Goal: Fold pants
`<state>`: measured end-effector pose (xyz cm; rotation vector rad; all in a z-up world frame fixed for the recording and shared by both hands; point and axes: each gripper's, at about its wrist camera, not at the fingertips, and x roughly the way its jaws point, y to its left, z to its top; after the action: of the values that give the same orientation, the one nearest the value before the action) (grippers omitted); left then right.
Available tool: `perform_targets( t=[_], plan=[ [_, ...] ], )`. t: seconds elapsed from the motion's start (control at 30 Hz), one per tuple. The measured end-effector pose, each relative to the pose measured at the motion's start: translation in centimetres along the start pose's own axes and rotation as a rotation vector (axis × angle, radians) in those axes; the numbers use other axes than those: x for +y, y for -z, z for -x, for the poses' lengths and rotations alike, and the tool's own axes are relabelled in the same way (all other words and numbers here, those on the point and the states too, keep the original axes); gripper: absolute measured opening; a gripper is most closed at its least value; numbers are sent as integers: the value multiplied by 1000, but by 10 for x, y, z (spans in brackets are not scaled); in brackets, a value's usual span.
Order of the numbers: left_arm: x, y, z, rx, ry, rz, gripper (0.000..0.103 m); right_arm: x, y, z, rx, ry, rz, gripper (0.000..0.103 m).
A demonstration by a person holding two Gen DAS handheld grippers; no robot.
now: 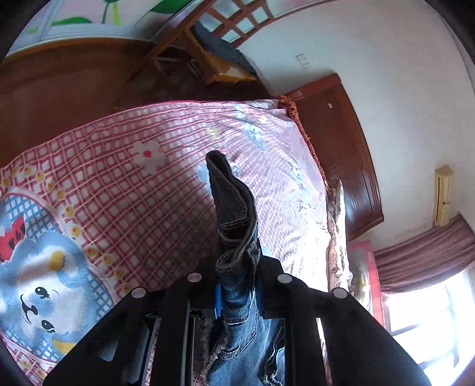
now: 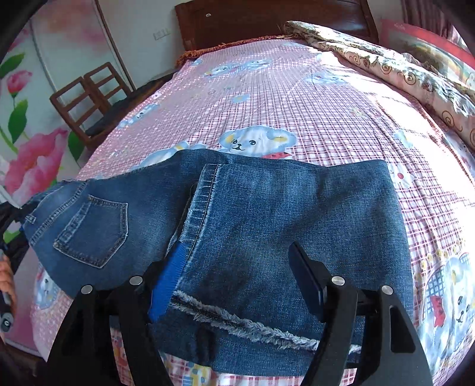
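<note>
The blue jeans (image 2: 267,213) lie folded on the pink checked bed sheet (image 2: 297,98), leg part laid over, frayed hem (image 2: 237,320) near me, back pocket (image 2: 95,231) to the left. My right gripper (image 2: 237,267) is open, its fingers spread wide over the folded leg near the hem. My left gripper (image 1: 237,294) is shut on the jeans' waistband (image 1: 234,213), which stands up from its jaws above the sheet (image 1: 118,178). The left gripper also shows at the left edge of the right wrist view (image 2: 12,228), at the waist end.
A wooden headboard (image 2: 267,17) stands at the bed's far end, with a patterned quilt (image 2: 400,68) along the right side. A wooden chair (image 2: 86,101) stands beside the bed on the left. A bright window (image 1: 430,320) is at the right.
</note>
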<state>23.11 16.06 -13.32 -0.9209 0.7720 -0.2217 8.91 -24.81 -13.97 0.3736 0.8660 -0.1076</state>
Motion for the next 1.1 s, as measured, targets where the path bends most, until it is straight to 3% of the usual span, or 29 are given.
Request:
perform_targets(
  t=[0.17,0.33,0.47,0.57,0.67,0.7,0.73,0.8,0.87,0.97,1.03,1.1],
  plan=[
    [-94,42,4,-7,44,-357,15,-48,11,41,-35,-37,-124,71],
    [-179,127,-8,38,131,-687,15,-96,20,71,-55,-54,-235,71],
    [-212,208,-36,122,153,-883,15,-127,32,89,-74,-31,-287,71],
    [-214,265,-71,208,94,-1002,15,-145,42,100,-85,-17,-324,71],
    [-201,329,-100,310,-2,-1165,31,-156,49,104,-83,-22,-357,71],
    [-198,346,-98,294,4,-1227,39,-159,51,105,-83,-36,-370,71],
    [-201,361,-90,252,7,-1309,61,-162,50,106,-85,-55,-386,71],
    [-209,382,-64,214,22,-1427,90,-163,47,106,-90,-128,-410,71],
    [-209,379,-28,181,90,-1453,91,-157,41,102,-92,-212,-420,71],
    [-193,360,14,184,96,-1375,96,-138,33,86,-47,-384,-449,71],
    [-172,333,30,200,41,-1265,98,-128,31,70,-13,-470,-503,71],
    [-145,302,41,210,-29,-1150,98,-120,32,57,9,-487,-547,71]
  ],
)
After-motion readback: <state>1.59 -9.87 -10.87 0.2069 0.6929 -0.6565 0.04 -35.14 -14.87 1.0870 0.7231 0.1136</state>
